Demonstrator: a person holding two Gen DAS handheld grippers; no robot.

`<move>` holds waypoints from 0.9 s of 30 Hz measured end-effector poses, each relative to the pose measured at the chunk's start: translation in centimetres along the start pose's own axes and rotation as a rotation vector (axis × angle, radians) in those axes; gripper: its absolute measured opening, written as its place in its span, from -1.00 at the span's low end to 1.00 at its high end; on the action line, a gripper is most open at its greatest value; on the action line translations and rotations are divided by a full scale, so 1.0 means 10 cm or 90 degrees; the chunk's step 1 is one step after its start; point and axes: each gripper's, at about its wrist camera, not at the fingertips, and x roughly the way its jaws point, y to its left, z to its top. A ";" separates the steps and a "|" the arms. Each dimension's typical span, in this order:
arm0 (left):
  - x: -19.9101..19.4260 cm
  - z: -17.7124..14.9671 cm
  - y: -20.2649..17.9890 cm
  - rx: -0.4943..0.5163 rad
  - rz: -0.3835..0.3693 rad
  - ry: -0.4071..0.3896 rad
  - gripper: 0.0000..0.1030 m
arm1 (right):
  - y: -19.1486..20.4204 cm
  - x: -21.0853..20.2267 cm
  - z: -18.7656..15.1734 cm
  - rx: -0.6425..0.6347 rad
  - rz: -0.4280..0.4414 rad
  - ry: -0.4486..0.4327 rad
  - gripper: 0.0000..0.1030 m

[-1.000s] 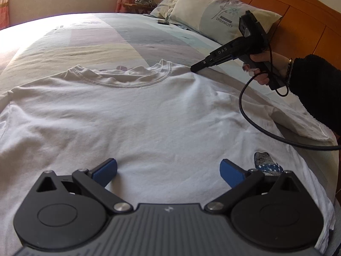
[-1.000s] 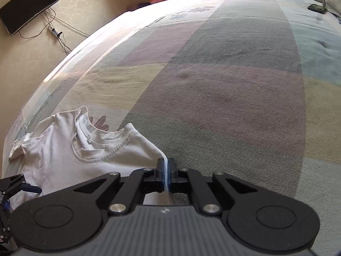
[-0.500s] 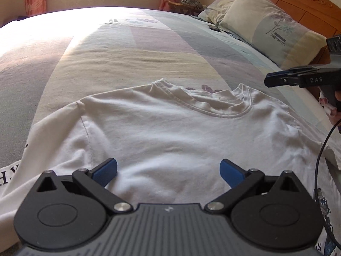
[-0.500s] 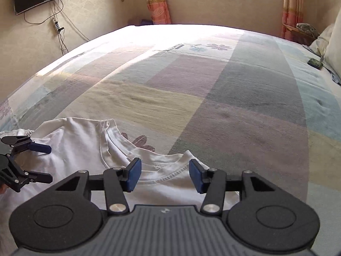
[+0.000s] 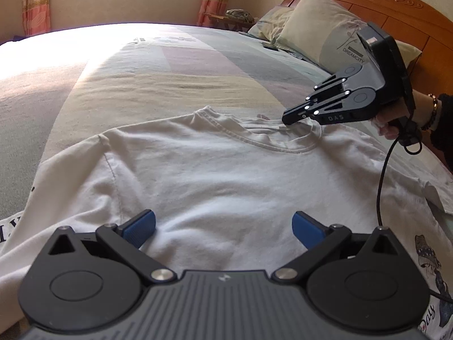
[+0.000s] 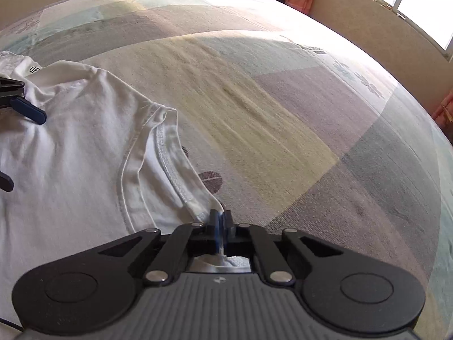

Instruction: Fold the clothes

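Note:
A white T-shirt (image 5: 226, 175) lies spread on the bed, its neckline away from the left wrist camera. My left gripper (image 5: 223, 226) hovers open over the shirt's middle, with its blue pads wide apart and nothing between them. My right gripper (image 6: 220, 219) is shut on the shirt's collar (image 6: 175, 170), and white fabric is pinched between its pads. In the left wrist view, the right gripper (image 5: 288, 119) sits at the right side of the neckline, held by a hand in a dark sleeve (image 5: 444, 121). A printed part of the shirt (image 5: 430, 269) shows at the right.
The striped bedspread (image 6: 283, 113) stretches far beyond the shirt. Pillows (image 5: 325, 36) lean on the wooden headboard (image 5: 396, 5) at the right. A small dark object (image 5: 269, 46) lies near them. A black cable (image 5: 382, 175) hangs from the right gripper across the shirt.
The right gripper opened near the collar, rolled, and has shut on the collar's right side. The left gripper slid sideways over the shirt early on, then held still.

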 end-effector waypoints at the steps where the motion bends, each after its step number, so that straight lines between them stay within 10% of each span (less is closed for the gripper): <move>1: 0.00 0.03 0.00 -0.007 -0.002 0.004 0.98 | -0.06 0.03 0.01 0.029 -0.035 -0.004 -0.92; 6: -0.11 0.17 0.04 0.006 -0.010 -0.012 0.98 | -0.21 -0.22 -0.07 0.144 -0.044 -0.036 -0.72; 10: -0.01 0.18 0.15 0.000 0.015 0.007 0.98 | 0.02 -0.59 -0.32 0.190 -0.093 -0.003 -0.08; 14: 0.04 0.12 0.21 -0.018 0.014 0.004 0.98 | -0.02 -0.40 -0.54 0.275 -0.114 0.026 -0.06; 19: 0.10 0.23 0.22 -0.025 0.021 0.011 0.98 | -0.28 -0.10 -0.50 0.356 -0.155 0.009 0.51; 27: -0.23 0.26 -0.02 0.057 0.012 0.009 0.97 | -0.51 -0.84 -0.62 0.455 -0.104 -0.050 0.58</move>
